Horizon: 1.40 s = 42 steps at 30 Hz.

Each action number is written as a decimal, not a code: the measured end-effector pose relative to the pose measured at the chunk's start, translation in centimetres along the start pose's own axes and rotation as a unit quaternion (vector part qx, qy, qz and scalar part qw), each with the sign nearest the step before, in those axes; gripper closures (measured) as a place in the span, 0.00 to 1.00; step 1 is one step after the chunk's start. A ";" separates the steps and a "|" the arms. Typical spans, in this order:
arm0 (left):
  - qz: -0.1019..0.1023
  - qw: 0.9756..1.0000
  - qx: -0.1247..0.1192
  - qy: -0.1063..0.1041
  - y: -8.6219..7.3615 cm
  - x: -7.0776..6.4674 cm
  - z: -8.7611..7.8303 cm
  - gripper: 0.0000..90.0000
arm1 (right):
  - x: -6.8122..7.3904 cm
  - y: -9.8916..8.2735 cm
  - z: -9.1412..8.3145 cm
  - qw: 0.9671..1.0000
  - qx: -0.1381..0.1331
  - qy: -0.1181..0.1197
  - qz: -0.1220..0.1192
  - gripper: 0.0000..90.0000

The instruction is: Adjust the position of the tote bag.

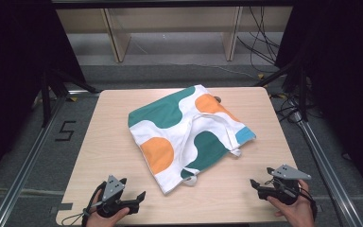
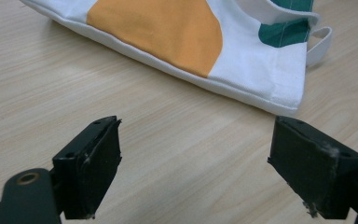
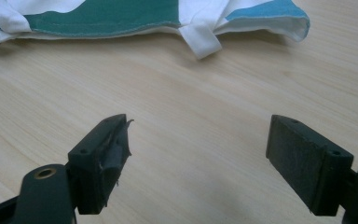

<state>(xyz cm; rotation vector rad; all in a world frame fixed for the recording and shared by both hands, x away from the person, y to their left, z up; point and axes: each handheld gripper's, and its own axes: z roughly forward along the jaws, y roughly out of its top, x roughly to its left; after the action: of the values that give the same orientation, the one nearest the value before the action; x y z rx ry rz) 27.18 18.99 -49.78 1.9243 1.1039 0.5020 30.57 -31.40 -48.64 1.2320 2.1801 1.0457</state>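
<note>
A white cloth tote bag [image 1: 184,132] with green, orange and blue patches lies flat and slanted on the middle of the wooden table [image 1: 108,142]. Its handles [image 1: 189,181] hang loose at the near edge. My left gripper [image 1: 141,196] rests near the front left of the table, open and empty, short of the bag's near corner [image 2: 279,93]. My right gripper [image 1: 254,183] sits at the front right, open and empty, with the bag's strap end [image 3: 200,39] and blue corner [image 3: 279,14] a short way ahead of its jaws.
Wooden shelf legs [image 1: 116,40] and loose cables [image 1: 260,42] stand on the floor beyond the table's far edge. Metal rails [image 1: 23,165] run along both sides. A hand [image 1: 295,210] holds each gripper at the table's front edge.
</note>
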 end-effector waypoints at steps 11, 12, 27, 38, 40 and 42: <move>0.013 1.000 -0.002 -0.009 0.3 -0.8 0.5 0.17 | -0.2 0.0 0.1 1.000 0.005 -0.001 -0.006 0.24; 0.022 1.000 0.005 -0.005 0.4 -0.8 0.5 0.17 | -0.2 0.0 0.2 1.000 0.001 -0.013 -0.011 0.24; 0.064 0.998 0.013 -0.022 1.5 -3.1 2.1 0.19 | -0.1 0.0 0.3 1.000 0.013 -0.008 0.000 0.25; 0.089 0.995 0.011 -0.037 2.3 -4.7 3.8 0.19 | -0.2 0.1 0.4 1.000 0.023 0.011 -0.002 0.25; 0.090 0.995 0.012 -0.041 2.4 -5.0 4.1 0.19 | -0.1 0.0 0.5 1.000 0.018 0.005 -0.002 0.25; 0.098 0.994 0.014 -0.043 2.6 -5.2 4.4 0.20 | -0.1 0.0 0.4 1.000 0.016 -0.002 -0.009 0.25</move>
<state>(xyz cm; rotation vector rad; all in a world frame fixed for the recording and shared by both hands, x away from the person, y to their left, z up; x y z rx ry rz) 28.70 11.84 -49.85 2.0703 0.8749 0.5069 30.92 -31.26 -48.89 1.2251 2.2091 1.0038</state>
